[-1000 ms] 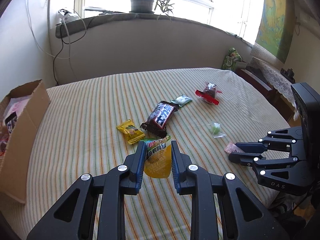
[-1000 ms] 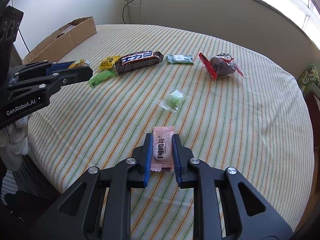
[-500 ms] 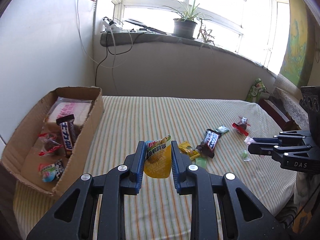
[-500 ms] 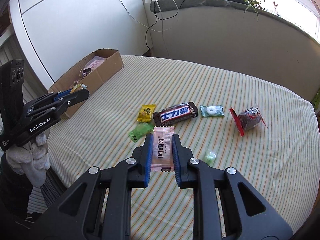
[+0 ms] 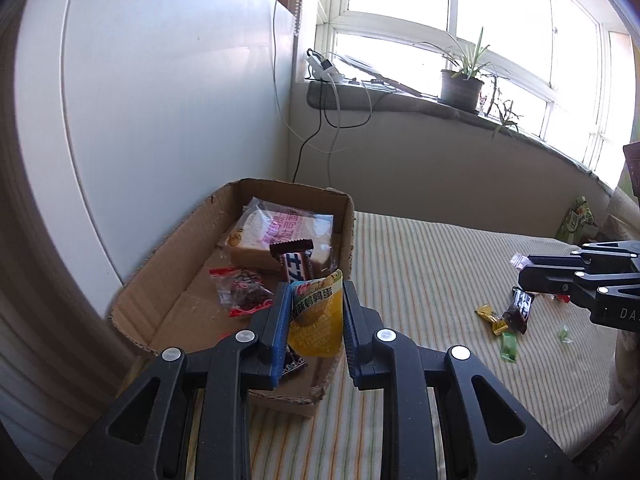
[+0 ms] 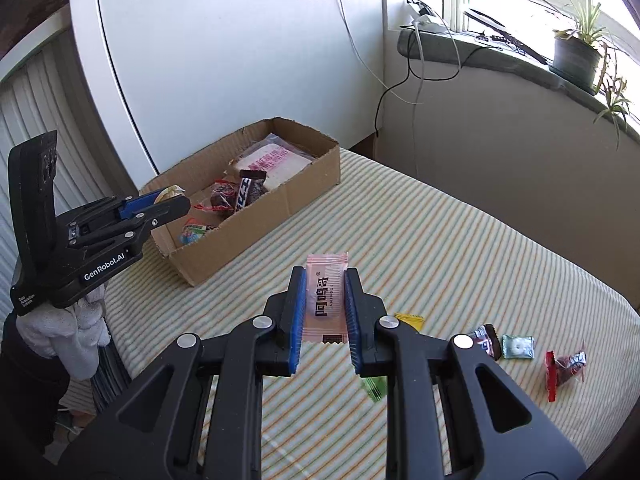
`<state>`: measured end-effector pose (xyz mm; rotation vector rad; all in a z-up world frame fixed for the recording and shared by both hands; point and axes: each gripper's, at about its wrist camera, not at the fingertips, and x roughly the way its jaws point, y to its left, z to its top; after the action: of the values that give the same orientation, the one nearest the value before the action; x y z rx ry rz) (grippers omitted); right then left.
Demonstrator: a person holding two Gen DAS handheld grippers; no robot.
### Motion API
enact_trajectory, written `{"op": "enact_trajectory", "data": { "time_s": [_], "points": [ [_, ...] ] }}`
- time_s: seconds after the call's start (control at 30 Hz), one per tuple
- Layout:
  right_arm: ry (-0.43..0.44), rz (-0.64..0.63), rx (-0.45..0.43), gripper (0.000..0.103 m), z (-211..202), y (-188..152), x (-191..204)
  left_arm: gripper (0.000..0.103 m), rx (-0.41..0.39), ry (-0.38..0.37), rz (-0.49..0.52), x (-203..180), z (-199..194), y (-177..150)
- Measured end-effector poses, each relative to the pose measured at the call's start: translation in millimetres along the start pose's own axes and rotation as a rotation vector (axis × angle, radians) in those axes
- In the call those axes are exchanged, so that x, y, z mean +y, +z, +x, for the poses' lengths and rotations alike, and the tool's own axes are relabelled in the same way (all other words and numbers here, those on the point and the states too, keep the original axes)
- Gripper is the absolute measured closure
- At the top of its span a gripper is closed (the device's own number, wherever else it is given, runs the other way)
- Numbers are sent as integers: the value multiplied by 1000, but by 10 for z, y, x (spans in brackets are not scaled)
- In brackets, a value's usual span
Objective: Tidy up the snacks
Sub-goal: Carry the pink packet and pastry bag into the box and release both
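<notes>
Left gripper (image 5: pixel 316 312): jaws clamped on 1 yellow snack pouch (image 5: pixel 318 320), held above the near end of the cardboard box (image 6: pixel 260 216).
Right gripper (image 6: pixel 325 312): jaws clamped on 1 pink sachet (image 6: pixel 325 300), held over the striped tablecloth (image 6: pixel 460 248).
Box contents: wrapped bread (image 5: pixel 280 236), chocolate bar (image 5: pixel 296 266), red-wrapped sweet (image 5: pixel 242 292).
On cloth, well apart from box: yellow candy (image 5: pixel 490 314), green candy (image 5: pixel 509 346), red-wrapped snack (image 6: pixel 564 366).

The left gripper (image 6: pixel 170 204) housing reads "GenRobot.AI"; the right gripper (image 5: pixel 524 270) body shows "DA", cut off.
</notes>
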<state>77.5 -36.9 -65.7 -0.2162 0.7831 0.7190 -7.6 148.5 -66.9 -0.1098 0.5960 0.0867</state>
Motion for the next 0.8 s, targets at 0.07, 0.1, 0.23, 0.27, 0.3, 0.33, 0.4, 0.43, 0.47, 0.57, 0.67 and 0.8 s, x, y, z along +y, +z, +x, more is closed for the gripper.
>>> {"op": "enact_trajectory", "data": {
  "time_s": [0.07,0.1,0.23,0.27,0.3,0.33,0.4,0.43,0.47,0.57,0.67,0.8],
  "points": [
    [23,-23,-10,84,74,118,137,80,-8,34,-3,103,-2,20],
    [37,-34,-13,84,114,174,204,80,-11,42,-12,159,-2,28],
    [81,-81,-9,84,325,350,458,80,-20,84,-28,352,17,41],
    [89,-93,-9,84,374,381,527,80,-21,93,-32,393,23,40],
    [95,-102,-6,84,427,405,589,80,-23,94,-42,441,26,37],
    [99,-109,-3,84,481,429,642,80,-23,98,-50,475,35,33],
    [114,-120,4,84,587,479,734,80,-22,110,-60,539,49,31],
    [121,-128,9,84,631,496,775,80,-19,113,-65,566,61,35],
    [124,-134,13,84,678,516,811,80,-16,113,-65,588,74,40],
    [130,-145,25,84,806,573,889,80,-13,122,-60,614,105,45],
    [136,-149,36,84,902,613,935,80,-9,127,-58,625,136,49],
    [135,-157,45,84,980,642,967,80,-8,128,-58,635,142,56]
  ]
}}
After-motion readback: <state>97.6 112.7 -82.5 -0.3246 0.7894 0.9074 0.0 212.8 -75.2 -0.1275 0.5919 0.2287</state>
